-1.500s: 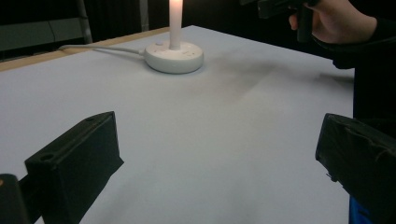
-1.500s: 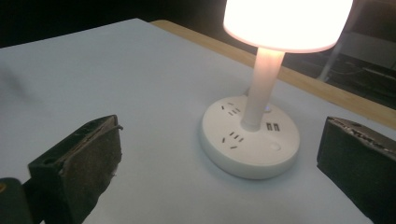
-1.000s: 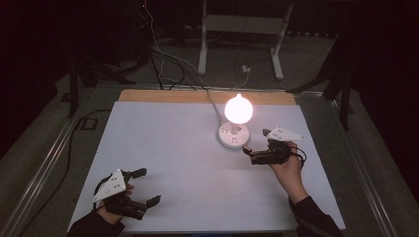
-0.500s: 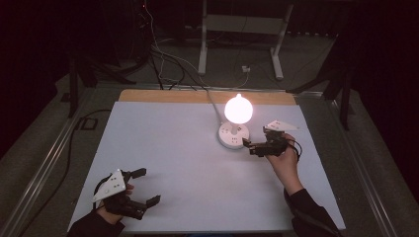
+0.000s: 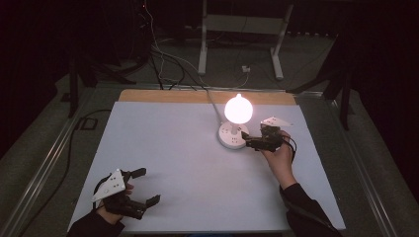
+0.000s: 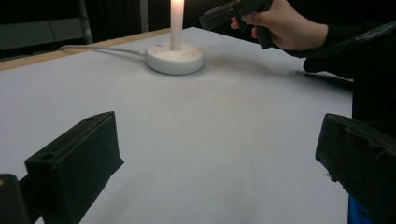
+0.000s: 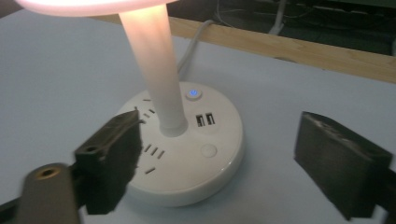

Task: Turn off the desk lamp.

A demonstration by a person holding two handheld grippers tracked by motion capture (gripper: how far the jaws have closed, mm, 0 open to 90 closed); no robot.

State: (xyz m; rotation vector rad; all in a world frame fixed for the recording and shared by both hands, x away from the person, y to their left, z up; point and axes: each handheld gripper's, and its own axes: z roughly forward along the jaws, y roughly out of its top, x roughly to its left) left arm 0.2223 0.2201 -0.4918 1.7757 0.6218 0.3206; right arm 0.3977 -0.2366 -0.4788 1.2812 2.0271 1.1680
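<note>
White tabletop [image 5: 197, 148] carries a lit lamp [image 5: 238, 109] on a round socket base [image 7: 187, 149] toward its far right. Right gripper [image 5: 248, 141], jaws spread, hovers beside that base; left gripper [image 5: 143, 186] rests open near the front-left corner.

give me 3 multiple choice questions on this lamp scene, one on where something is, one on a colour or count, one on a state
1. Where is the right claw?
A. beside the lamp base
B. at the table's near left corner
C. off the table

2. What colour is the lit button on the lamp base?
A. red
B. blue
C. green

3. What state is the left claw in?
A. shut on a cable
B. shut on nothing
C. open

Answers:
1 A, the high view shows it right by the base.
2 B, the right gripper view shows it glowing blue.
3 C, its jaws stand wide apart over bare table.
</note>
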